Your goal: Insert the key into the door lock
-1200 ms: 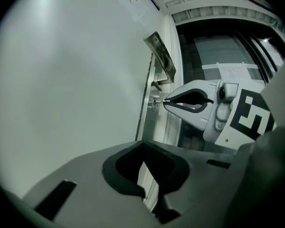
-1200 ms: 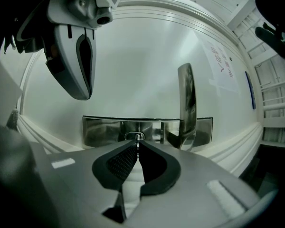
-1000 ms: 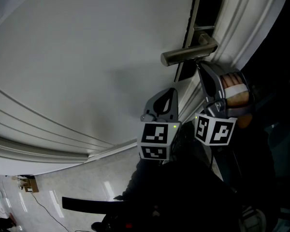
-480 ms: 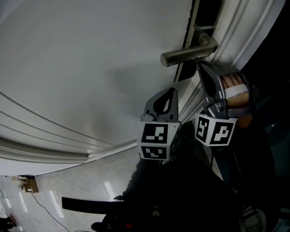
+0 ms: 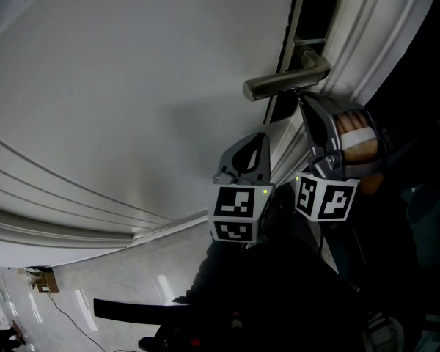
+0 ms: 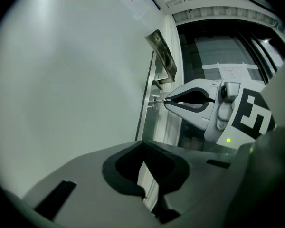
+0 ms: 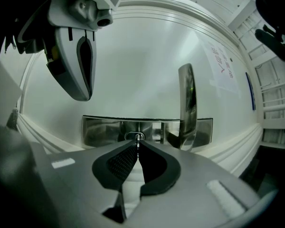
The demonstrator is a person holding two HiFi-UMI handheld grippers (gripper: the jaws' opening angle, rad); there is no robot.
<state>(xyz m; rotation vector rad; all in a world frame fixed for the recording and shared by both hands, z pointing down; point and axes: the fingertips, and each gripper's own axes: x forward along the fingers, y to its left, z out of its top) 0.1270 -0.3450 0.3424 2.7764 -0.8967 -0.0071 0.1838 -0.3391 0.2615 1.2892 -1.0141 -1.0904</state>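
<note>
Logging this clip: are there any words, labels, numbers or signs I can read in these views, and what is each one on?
Paper sheet on the door: red marks, too blurred to read.
White sheet on the dark pane beside the door: printed lines, too small to read.
Marker cubes: black-and-white square patterns, no letters.
Nothing legible in any view.

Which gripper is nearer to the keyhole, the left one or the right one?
Right. The right gripper holds the key with its tip at the keyhole. The left gripper, shut and empty, hangs apart from it, beside the right one.
</note>
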